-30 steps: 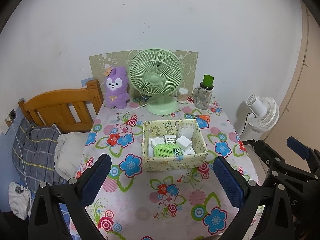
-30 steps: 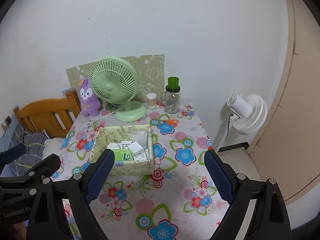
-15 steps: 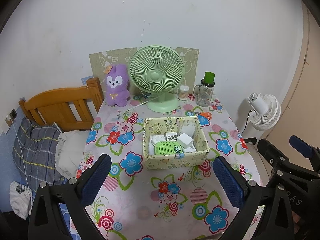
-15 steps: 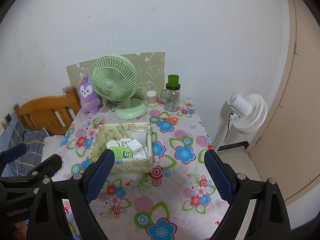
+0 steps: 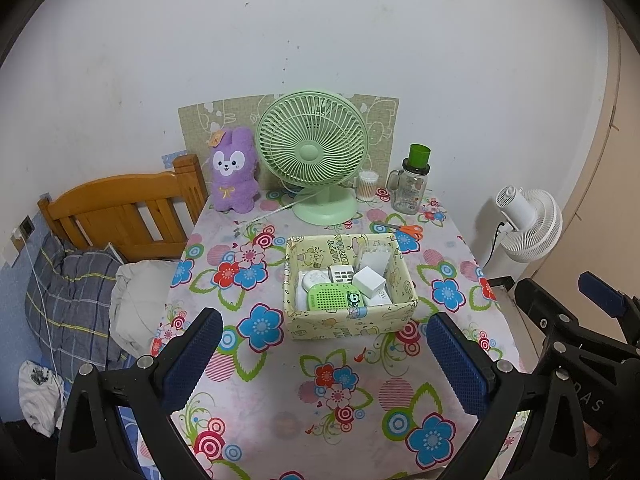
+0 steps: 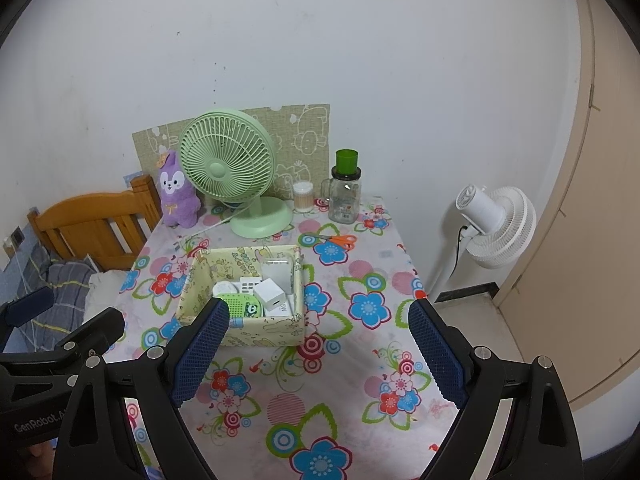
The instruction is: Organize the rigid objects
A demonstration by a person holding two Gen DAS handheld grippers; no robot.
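Presently, nothing is held: the left gripper (image 5: 324, 354) is spread wide, and the pale yellow cartoon-printed cardboard box (image 5: 349, 322) of small white and green gadgets sits mid-table beyond; the right gripper (image 6: 318, 350) is likewise splayed. Contents should probably be approached from above, one item singled out, neighbours undisturbed.

tablecloth (image 5: 280, 408) floral pink | fan (image 5: 312, 148) pale green | plush (image 5: 234, 172) purple | box (image 5: 348, 326) yellow cartoon-print

Tablecloth (image 5: 280, 408): smooth, slightly glossy floral sheet. Box (image 5: 352, 326): matt printed paper. Fan (image 5: 312, 148): smooth green plastic. Rabbit toy (image 5: 234, 176): fuzzy purple plush. Jar (image 5: 410, 192): clear glass. Headboard (image 5: 120, 208): varnished wood.
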